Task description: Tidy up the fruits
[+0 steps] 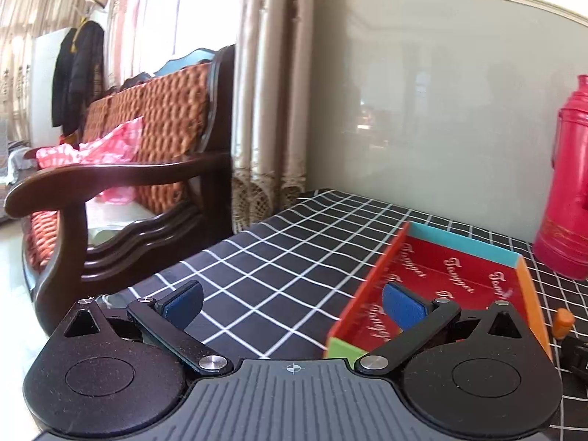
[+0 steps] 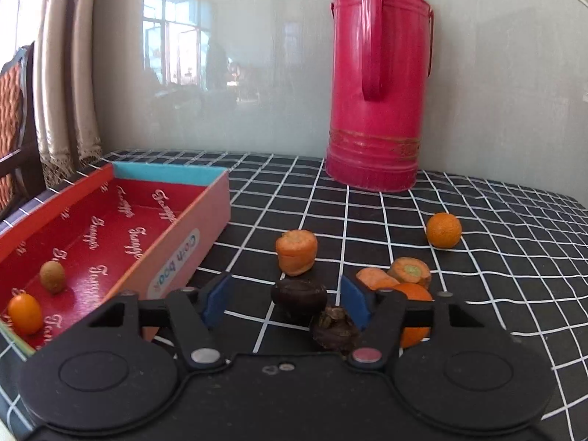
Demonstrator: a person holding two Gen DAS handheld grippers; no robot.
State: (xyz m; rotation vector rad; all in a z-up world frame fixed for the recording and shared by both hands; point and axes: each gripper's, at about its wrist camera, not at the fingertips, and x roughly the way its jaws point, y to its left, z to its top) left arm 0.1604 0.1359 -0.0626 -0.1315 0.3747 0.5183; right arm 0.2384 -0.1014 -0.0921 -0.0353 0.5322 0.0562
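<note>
Inside red box (image 2: 110, 217), kumquat (image 2: 25, 313), brown fruit (image 2: 53, 276) (apart)

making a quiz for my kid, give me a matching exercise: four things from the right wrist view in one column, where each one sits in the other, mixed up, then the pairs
Things:
1. kumquat
2. thermos
3. mandarin
4. dark water chestnut

Places:
A. on the cloth between the open fingers of the right gripper
B. standing at the back by the wall
C. inside the red box, near corner
D. alone on the cloth, far right

Pairs: 1-C, 2-B, 3-D, 4-A
</note>
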